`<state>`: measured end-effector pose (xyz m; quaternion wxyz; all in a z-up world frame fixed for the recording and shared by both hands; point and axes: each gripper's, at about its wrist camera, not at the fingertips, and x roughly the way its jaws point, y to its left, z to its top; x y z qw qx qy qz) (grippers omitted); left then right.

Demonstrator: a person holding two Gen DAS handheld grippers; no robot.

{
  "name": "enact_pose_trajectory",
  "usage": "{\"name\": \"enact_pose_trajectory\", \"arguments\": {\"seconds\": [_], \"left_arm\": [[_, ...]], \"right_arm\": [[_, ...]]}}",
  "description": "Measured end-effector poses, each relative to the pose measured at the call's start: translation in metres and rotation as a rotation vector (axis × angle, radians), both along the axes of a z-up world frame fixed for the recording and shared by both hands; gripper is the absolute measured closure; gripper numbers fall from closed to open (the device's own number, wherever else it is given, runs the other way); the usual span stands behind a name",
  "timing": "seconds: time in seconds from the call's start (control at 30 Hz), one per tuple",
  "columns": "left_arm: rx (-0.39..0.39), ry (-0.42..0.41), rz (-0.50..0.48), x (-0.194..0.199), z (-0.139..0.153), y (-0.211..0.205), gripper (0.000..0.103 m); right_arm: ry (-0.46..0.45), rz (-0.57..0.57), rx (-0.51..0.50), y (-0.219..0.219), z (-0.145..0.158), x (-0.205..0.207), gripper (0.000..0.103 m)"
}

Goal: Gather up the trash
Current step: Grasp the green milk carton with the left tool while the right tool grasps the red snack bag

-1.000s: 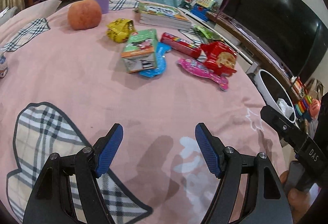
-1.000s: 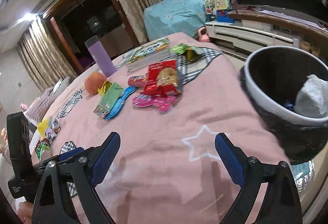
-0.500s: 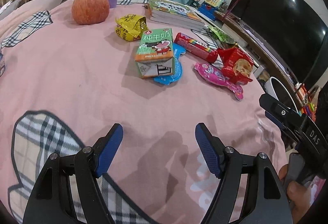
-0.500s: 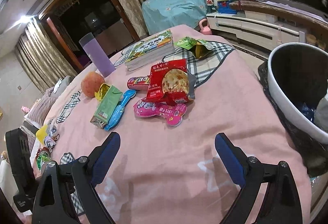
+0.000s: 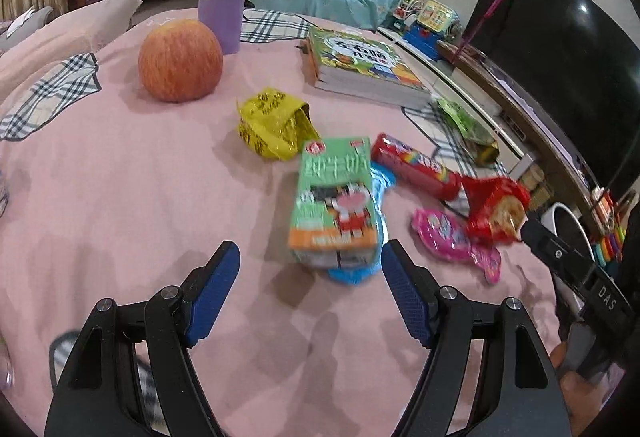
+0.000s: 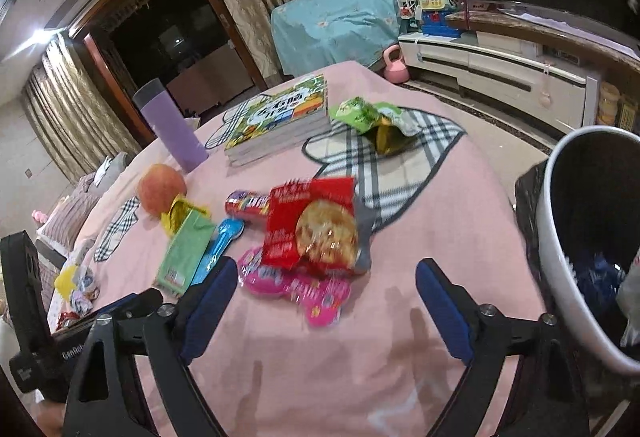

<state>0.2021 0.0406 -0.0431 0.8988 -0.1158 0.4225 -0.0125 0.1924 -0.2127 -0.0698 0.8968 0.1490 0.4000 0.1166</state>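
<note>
Two spread claws, left (image 5: 310,275) before green milk carton (image 5: 334,199), right (image 6: 322,291) before red snack bag (image 6: 314,225).

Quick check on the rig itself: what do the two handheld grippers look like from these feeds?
The left gripper and right gripper match: black angular frames with silver pivot bolts, and fingers faced with ribbed blue pads. The right gripper's body carries white "DAS" lettering in the left view. No cables visible; bare fingertips grip each handle.
</note>
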Motion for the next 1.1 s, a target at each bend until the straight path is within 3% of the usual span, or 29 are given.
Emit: {"name": "enact_pose_trajectory", "arguments": {"seconds": [0.13,0.2,0.23,0.27,0.3,0.4,0.77,1.1], "left_arm": [[-0.003,0.007,0.001,0.011,-0.005,0.000,0.028],[0.010,0.006,0.009,0.012,-0.006,-0.001,0.030],[-0.001,-0.003,0.007,0.012,-0.007,-0.001,0.041],[-0.015,-0.006,-0.004,0.012,-0.007,-0.001,0.055],[-0.014,-0.006,-0.013,0.012,-0.006,-0.003,0.054],[0.015,-0.036,-0.026,0.007,-0.002,-0.009,0.054],[-0.019,-0.105,-0.087,-0.038,0.016,-0.028,0.055],[0.005,-0.038,-0.216,-0.062,-0.006,-0.071,0.054]], "right_arm": [[0.029,0.020,0.022,0.002,-0.008,0.016,0.024],[0.037,0.036,0.023,0.006,-0.012,0.018,0.043],[0.040,0.039,0.011,0.007,-0.013,0.019,0.050],[0.041,0.041,0.004,0.008,-0.013,0.019,0.065],[0.039,0.043,-0.001,0.008,-0.013,0.018,0.073],[0.016,0.055,-0.001,0.009,-0.010,0.014,0.082],[-0.037,0.044,0.015,-0.005,0.005,-0.021,0.093],[-0.053,0.025,0.052,-0.026,0.017,-0.065,0.093]]}}
